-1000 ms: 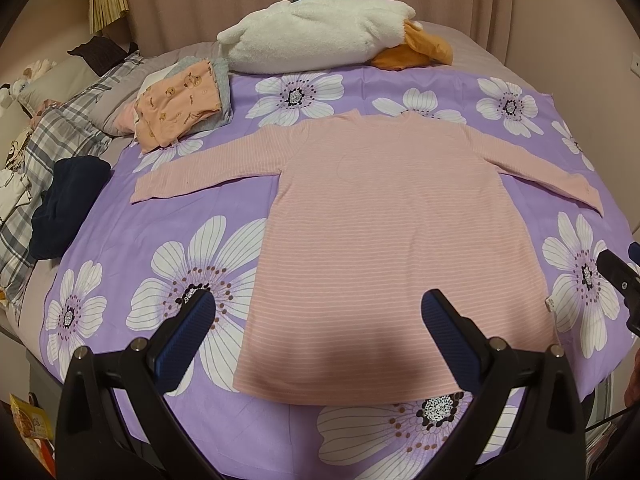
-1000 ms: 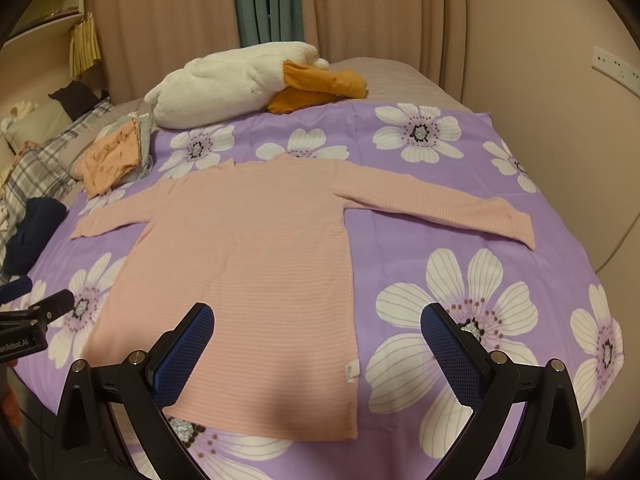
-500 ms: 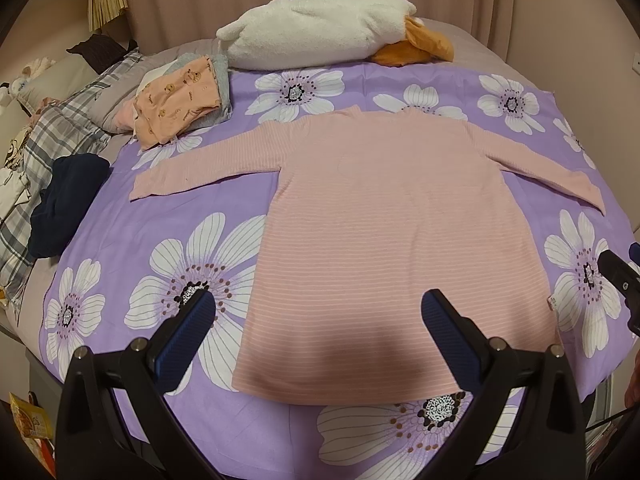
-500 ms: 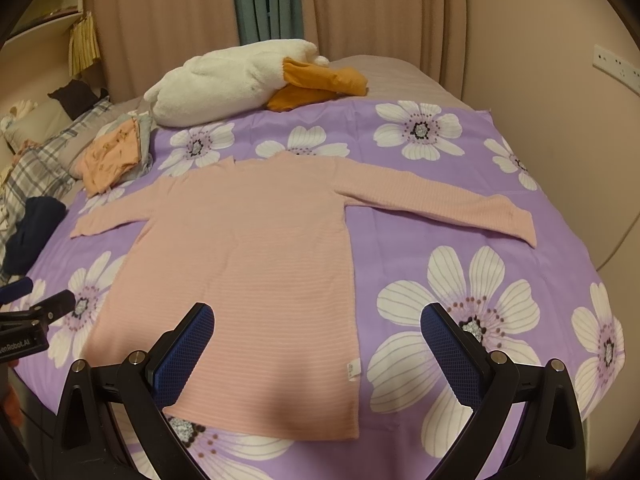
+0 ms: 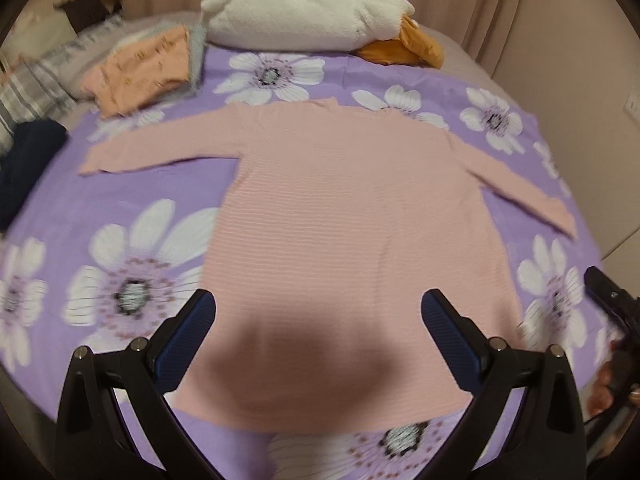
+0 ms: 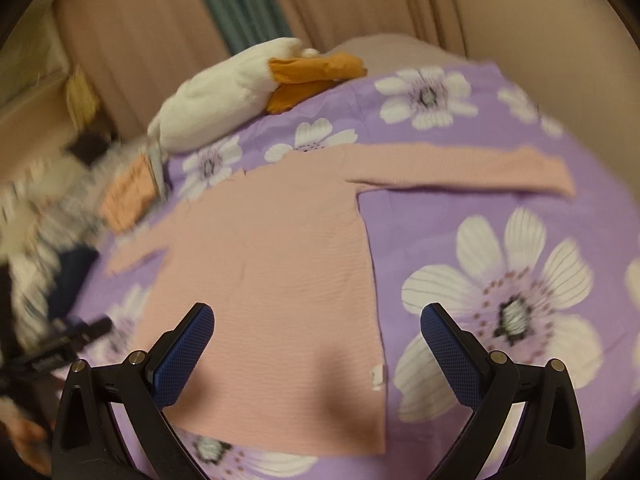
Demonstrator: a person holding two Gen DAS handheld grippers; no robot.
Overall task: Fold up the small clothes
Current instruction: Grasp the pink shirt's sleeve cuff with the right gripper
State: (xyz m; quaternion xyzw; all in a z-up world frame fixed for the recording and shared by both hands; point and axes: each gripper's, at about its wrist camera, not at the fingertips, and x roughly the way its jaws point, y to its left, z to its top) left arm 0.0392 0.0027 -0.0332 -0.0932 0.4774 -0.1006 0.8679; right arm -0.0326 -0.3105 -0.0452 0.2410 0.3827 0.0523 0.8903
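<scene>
A pink striped long-sleeved top (image 5: 352,216) lies flat, sleeves spread, on the purple flowered sheet (image 5: 120,216). It also shows in the right wrist view (image 6: 276,264). My left gripper (image 5: 318,320) is open and empty above the top's lower hem. My right gripper (image 6: 316,328) is open and empty above the top's lower right part, near the side seam with a small white tag (image 6: 378,376). The right sleeve (image 6: 472,168) stretches off to the right.
A white and orange plush pillow (image 5: 304,20) lies at the head of the bed. Folded orange and grey clothes (image 5: 144,68) sit at back left, beside a plaid blanket (image 5: 32,80) and a dark navy garment (image 5: 24,156). The other gripper (image 5: 612,304) shows at the right edge.
Both grippers have moved forward over the top, which now looms larger. The right wrist view has tilted and turned left. Both stay open; the top has not moved.
</scene>
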